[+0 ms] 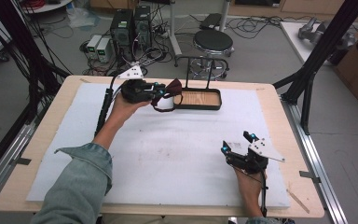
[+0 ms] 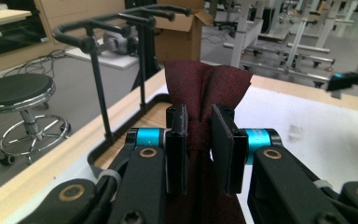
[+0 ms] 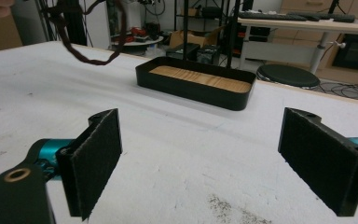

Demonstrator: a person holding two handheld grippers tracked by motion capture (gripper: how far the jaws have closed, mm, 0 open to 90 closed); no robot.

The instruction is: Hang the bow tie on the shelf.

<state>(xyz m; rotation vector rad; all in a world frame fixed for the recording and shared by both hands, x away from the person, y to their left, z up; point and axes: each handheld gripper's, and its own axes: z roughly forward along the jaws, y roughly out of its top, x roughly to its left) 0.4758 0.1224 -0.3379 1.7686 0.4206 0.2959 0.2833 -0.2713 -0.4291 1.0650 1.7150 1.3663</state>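
left gripper view: both pads of the left gripper (image 2: pixel 199 149) pinch a dark red cloth (image 2: pixel 207 88), which fans out above the jaws; black rack (image 2: pixel 121 23) behind. high view adds that a loop of the cloth hangs below the left gripper (image 1: pixel 161 91), held off the white mat (image 1: pixel 168 154) just left of the wood-lined tray (image 1: pixel 198 99). left forearm reaches forward, denim sleeve (image 1: pixel 81 179) pushed back. right gripper (image 1: pixel 237 143) sits low near the mat's right edge, well apart from the cloth. right gripper view: jaws wide apart, nothing between them, tray (image 3: pixel 193 84) ahead.
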